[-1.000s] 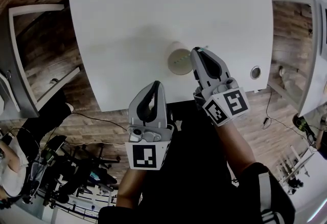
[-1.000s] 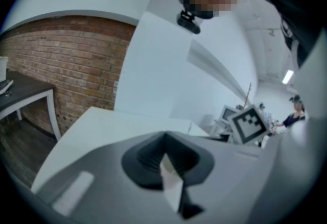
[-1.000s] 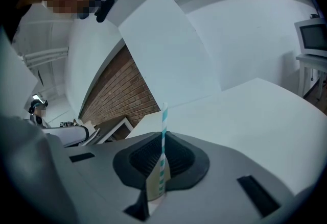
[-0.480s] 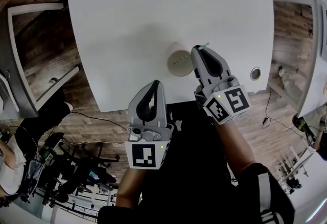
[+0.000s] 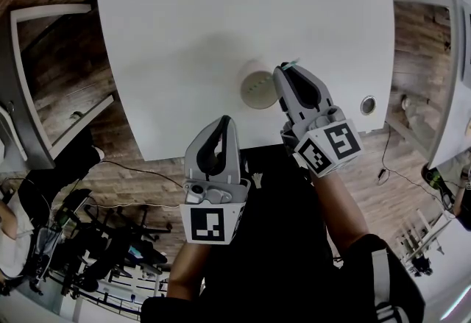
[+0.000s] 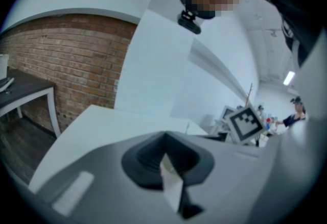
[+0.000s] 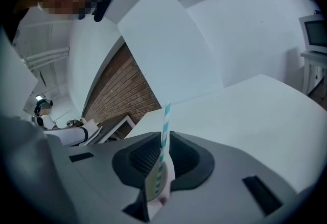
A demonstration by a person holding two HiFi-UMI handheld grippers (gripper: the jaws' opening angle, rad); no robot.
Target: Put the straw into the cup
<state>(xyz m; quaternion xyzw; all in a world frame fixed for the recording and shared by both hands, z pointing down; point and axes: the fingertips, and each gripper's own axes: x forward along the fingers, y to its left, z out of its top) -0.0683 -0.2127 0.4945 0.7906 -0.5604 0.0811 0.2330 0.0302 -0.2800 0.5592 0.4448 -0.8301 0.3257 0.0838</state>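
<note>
The cup (image 5: 257, 89) stands upright on the white table (image 5: 184, 20), open mouth up, close to the edge nearest the person. Just to the right of the cup, almost against its side, is the right gripper (image 5: 282, 71). Its jaws are pinching the straw (image 7: 164, 121), a thin one striped teal and white. The straw pokes out past the jaw tips, and its free end sits just right of the cup's rim, outside the cup. The left gripper (image 5: 224, 123) hangs back on the person's side of the cup and a little to its left, over the table's near edge. Its jaws are pressed together with nothing between them.
</note>
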